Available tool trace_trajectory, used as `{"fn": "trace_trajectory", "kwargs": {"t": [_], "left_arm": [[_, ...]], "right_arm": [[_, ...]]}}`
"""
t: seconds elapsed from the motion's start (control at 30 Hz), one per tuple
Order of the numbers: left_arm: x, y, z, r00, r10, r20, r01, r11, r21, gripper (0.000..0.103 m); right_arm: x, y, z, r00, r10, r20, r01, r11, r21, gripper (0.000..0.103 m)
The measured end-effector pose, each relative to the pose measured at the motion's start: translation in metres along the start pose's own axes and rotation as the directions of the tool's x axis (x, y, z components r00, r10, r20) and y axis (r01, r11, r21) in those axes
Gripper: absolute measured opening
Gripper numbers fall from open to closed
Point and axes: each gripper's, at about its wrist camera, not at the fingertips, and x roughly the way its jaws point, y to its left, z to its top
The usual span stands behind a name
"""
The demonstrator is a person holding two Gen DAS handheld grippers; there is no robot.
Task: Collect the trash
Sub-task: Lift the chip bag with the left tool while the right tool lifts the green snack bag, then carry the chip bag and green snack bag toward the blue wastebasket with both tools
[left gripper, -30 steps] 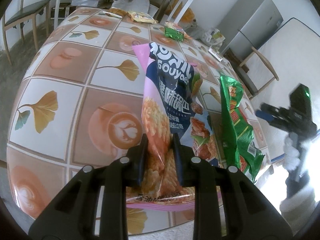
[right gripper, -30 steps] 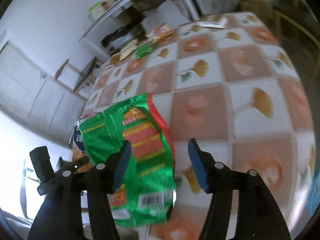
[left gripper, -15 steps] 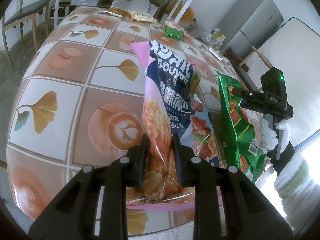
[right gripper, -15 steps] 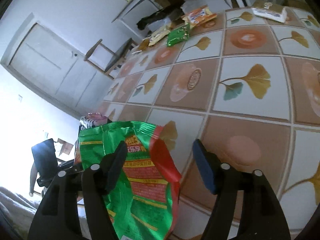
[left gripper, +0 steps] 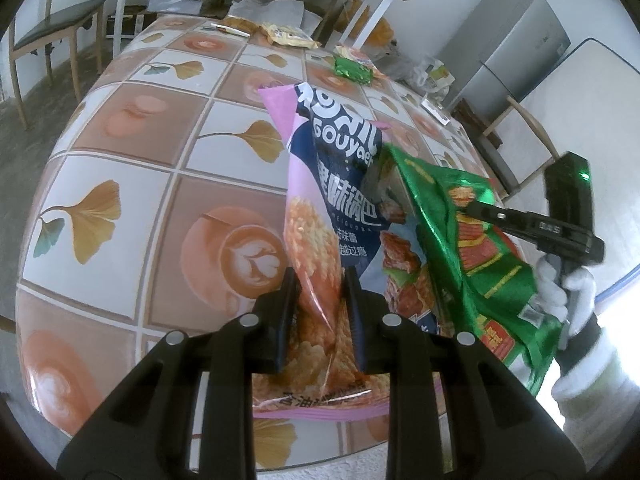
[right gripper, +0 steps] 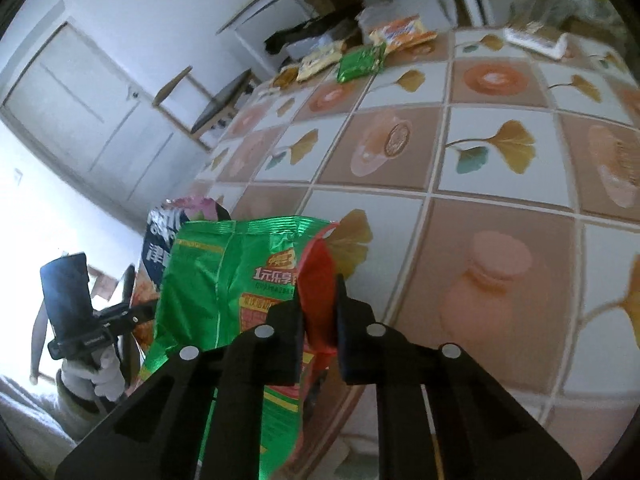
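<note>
Trash on both sides: my left gripper [left gripper: 318,300] is clamped on the pink bag [left gripper: 320,216], my right gripper [right gripper: 318,308] pinches the green bag [right gripper: 224,280], both raised over the table [left gripper: 132,184].

Pink-and-navy crinkled snack bag [left gripper: 340,200]: white Latin lettering reads "GOUYAEH" or close, last letters folded; large white Chinese characters below, pinyin strip partly "WEIGUOBA". Green foil snack bag [right gripper: 224,280]: yellow print starting "1元乐享". Remaining print too small to read.
</note>
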Motion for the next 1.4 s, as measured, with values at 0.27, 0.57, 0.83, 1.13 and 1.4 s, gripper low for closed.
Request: {"fn": "trace_trajectory", "kwargs": {"t": [0.27,0.57,0.83,1.13,1.4], "left_arm": [[-0.011,0.0,0.004,0.999,-0.02,0.044,0.021,1.0,-0.021,0.018],[-0.03,-0.012,0.021,0.991,-0.073,0.108,0.074,0.997,-0.005,0.018],[-0.045,-0.033,0.036,0.978,-0.139,0.153,0.137,0.99,0.028,0.018],[-0.051,-0.071,0.048,0.959,-0.225,0.171,0.211,0.973,0.096,0.017],[-0.053,-0.103,0.048,0.945,-0.279,0.171,0.256,0.956,0.146,0.017]], "right_arm": [[-0.074,0.011,-0.009,0.974,-0.131,0.184,0.114,0.988,0.1,0.01],[-0.152,0.014,-0.024,0.894,-0.264,0.362,0.2,0.958,0.204,0.009],[-0.206,-0.003,-0.053,0.819,-0.347,0.457,0.204,0.92,0.334,0.009],[-0.255,-0.015,-0.086,0.751,-0.41,0.517,0.196,0.887,0.419,0.009],[-0.286,-0.012,-0.108,0.704,-0.452,0.548,0.196,0.865,0.461,0.009]]}}
